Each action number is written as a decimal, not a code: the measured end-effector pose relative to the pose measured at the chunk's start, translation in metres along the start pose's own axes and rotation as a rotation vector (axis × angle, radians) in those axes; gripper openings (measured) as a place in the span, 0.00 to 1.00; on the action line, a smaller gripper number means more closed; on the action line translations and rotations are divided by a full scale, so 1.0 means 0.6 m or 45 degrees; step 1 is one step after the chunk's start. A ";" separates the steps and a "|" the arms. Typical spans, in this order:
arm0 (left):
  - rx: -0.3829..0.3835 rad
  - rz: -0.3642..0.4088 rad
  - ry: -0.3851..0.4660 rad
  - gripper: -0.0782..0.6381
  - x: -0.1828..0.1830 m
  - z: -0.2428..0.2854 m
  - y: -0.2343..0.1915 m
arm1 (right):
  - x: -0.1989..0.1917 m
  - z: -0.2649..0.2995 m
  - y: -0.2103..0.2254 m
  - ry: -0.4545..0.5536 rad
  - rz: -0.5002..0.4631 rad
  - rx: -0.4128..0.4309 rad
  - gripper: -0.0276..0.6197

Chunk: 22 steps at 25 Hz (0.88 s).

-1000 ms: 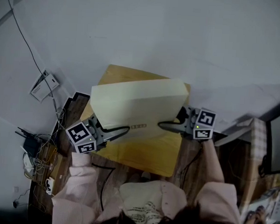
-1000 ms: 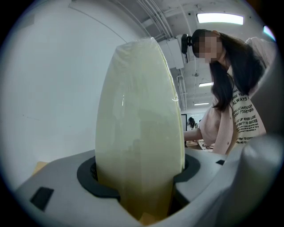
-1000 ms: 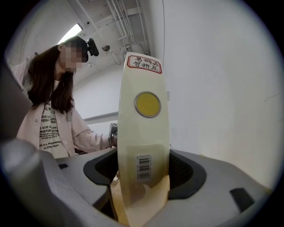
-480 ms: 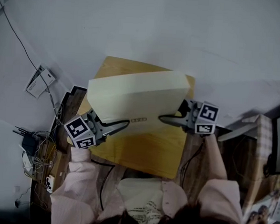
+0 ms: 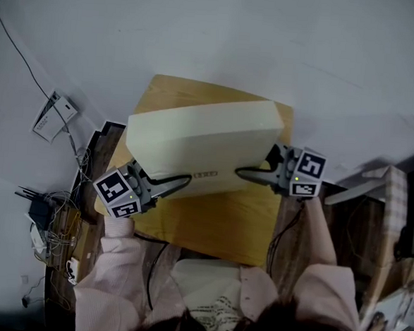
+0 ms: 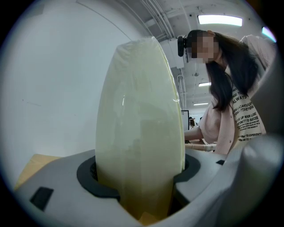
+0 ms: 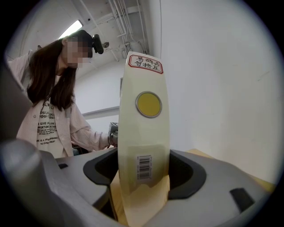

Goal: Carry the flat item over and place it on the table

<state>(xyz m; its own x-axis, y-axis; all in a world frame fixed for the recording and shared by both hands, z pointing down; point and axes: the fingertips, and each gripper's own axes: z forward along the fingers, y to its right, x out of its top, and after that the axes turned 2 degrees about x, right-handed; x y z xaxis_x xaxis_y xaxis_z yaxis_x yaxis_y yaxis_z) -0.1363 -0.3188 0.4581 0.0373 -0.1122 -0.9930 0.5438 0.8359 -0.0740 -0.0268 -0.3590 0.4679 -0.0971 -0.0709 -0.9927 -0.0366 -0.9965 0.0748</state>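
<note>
A flat cream box (image 5: 202,140) stands on its long edge over the small wooden table (image 5: 217,226). My left gripper (image 5: 179,185) is shut on its left end, and my right gripper (image 5: 247,174) is shut on its right end. In the left gripper view the box's glossy end (image 6: 137,119) fills the gap of the left gripper (image 6: 140,179), pressed by both pads. Seen from the right gripper view, the other end (image 7: 144,146) carries a yellow round sticker (image 7: 148,104) and a barcode label, clamped in the right gripper (image 7: 144,177). Whether the bottom edge touches the table is hidden.
A white wall (image 5: 272,45) runs behind the table. Cables and a power strip (image 5: 47,221) lie on the dark floor at left, with a white device (image 5: 51,115) further back. A chair or desk frame (image 5: 388,202) stands at right.
Both grippers have sunk toward the tabletop with the box between them, still clamped on its ends. The box now covers more of the table's far part.
</note>
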 end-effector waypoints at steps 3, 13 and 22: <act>-0.005 0.014 -0.001 0.59 -0.008 0.000 -0.001 | -0.008 0.002 -0.001 -0.009 -0.005 -0.009 0.54; -0.015 0.041 0.003 0.59 -0.032 0.007 -0.002 | -0.034 -0.001 0.000 -0.027 -0.044 -0.026 0.54; -0.018 0.036 0.039 0.60 -0.043 0.006 0.000 | -0.040 -0.002 -0.003 -0.037 -0.067 -0.033 0.54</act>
<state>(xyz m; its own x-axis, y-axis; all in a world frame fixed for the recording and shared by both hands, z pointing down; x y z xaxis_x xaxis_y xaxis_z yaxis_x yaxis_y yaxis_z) -0.1338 -0.3178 0.4840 0.0266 -0.0724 -0.9970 0.5311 0.8460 -0.0472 -0.0229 -0.3556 0.4916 -0.1249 -0.0171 -0.9920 -0.0170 -0.9997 0.0194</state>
